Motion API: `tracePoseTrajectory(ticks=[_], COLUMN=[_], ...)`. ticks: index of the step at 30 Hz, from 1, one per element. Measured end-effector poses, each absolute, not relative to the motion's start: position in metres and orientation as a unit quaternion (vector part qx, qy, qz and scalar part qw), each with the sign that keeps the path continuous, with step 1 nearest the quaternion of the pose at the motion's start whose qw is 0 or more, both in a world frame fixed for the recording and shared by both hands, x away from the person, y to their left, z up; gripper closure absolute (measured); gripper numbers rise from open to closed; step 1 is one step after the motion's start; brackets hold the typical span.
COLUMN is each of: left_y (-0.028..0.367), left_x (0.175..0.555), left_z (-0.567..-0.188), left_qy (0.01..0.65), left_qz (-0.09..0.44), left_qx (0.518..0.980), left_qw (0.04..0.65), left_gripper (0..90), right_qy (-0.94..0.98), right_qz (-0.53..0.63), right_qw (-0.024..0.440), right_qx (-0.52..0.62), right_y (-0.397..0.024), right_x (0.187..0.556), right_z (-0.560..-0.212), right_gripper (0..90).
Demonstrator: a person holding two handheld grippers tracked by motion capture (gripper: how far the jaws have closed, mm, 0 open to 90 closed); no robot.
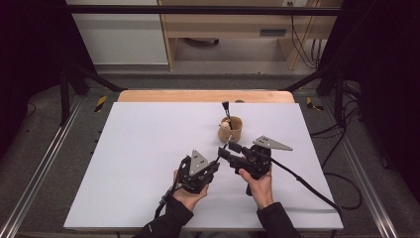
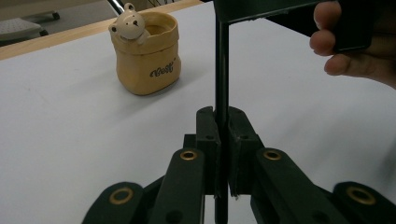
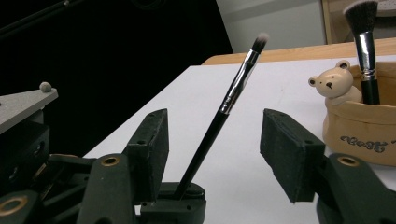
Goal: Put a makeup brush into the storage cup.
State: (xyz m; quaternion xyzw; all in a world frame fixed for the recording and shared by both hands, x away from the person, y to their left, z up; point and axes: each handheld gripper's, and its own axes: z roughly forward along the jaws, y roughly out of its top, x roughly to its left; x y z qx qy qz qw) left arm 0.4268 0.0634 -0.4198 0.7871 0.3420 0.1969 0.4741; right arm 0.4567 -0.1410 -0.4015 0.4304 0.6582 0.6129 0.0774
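A thin black makeup brush (image 2: 222, 70) stands up from my left gripper (image 2: 222, 116), which is shut on the lower end of its handle. In the right gripper view the brush (image 3: 233, 95) leans up and right, its silver ferrule and pale tip high between my right gripper's (image 3: 214, 140) jaws. Those jaws stand on either side of the handle with a gap on both sides, so the right gripper is open. From above, the left gripper (image 1: 214, 164) and the right gripper (image 1: 227, 150) meet nose to nose at the table's middle right.
A tan cup (image 1: 231, 130) with a small bear figure (image 3: 334, 81) on its rim stands just beyond the grippers, holding a larger black brush (image 3: 364, 42). The white table top (image 1: 138, 148) spreads to the left. A cable (image 1: 307, 183) trails right from the right gripper.
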Motion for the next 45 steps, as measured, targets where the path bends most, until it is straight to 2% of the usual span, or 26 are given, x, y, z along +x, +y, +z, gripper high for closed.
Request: tracePoseTrajectory(ticks=[20,29,41,45], left_y=[0.0571,0.0569,0.0561,0.0577], left_x=[0.4225,0.4209,0.4209,0.421], left_z=[-0.4205,-0.4205,-0.4207,-0.4193], left_qy=[0.34,0.336,0.328,0.317], left_qz=[0.2,0.199,0.19,0.188], left_qx=[0.784,0.784,0.789,0.793], left_qw=[0.478,0.483,0.483,0.485], left_gripper=[84.8,84.8,84.1,80.3], right_qy=[0.645,0.646,0.648,0.655], right_qz=[0.619,0.622,0.635,0.631], right_qw=[0.052,0.047,0.028,0.033], right_qx=[0.446,0.441,0.42,0.414], right_y=[-0.1408,-0.1417,-0.1428,-0.1448], right_x=[0.4581,0.457,0.4544,0.4538], right_z=[-0.4003,-0.3991,-0.3966,-0.3947], right_gripper=[71.4,80.3,85.1,85.3])
